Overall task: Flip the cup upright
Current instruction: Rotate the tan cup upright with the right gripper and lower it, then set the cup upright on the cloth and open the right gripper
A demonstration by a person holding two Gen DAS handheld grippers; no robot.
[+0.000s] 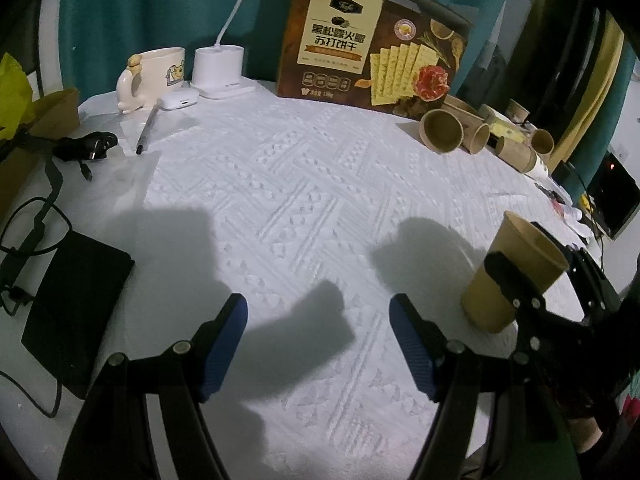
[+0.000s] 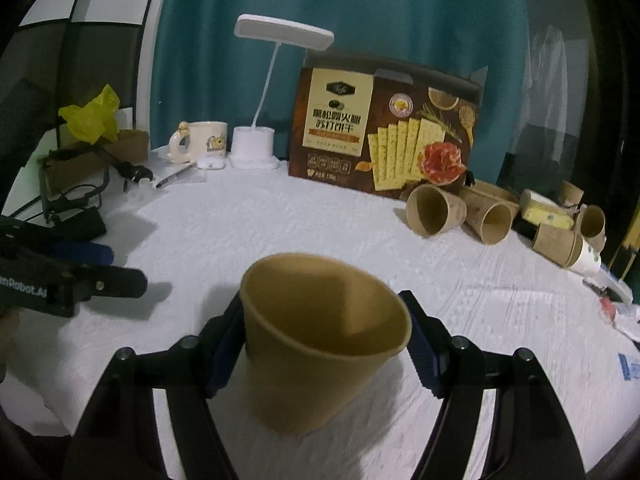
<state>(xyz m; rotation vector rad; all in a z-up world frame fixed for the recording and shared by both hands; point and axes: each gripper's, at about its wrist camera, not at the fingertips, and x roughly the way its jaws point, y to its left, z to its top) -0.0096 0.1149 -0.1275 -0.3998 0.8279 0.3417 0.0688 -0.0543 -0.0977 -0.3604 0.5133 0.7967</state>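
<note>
A brown paper cup [image 2: 320,340] stands mouth up, leaning a little, between the blue pads of my right gripper [image 2: 324,344], which is shut on its sides. In the left wrist view the same cup [image 1: 508,276] sits at the right on the white cloth with the right gripper's black finger [image 1: 516,284] across it. My left gripper [image 1: 318,344] is open and empty over bare cloth, left of the cup. It shows at the left edge of the right wrist view [image 2: 80,268].
Several brown paper cups [image 2: 436,208] lie on their sides at the back right. A cracker box [image 2: 384,128], white desk lamp [image 2: 256,144] and mug [image 2: 204,140] stand at the back. A black wallet [image 1: 76,316], cables [image 1: 36,220] and a pen [image 1: 146,128] lie left.
</note>
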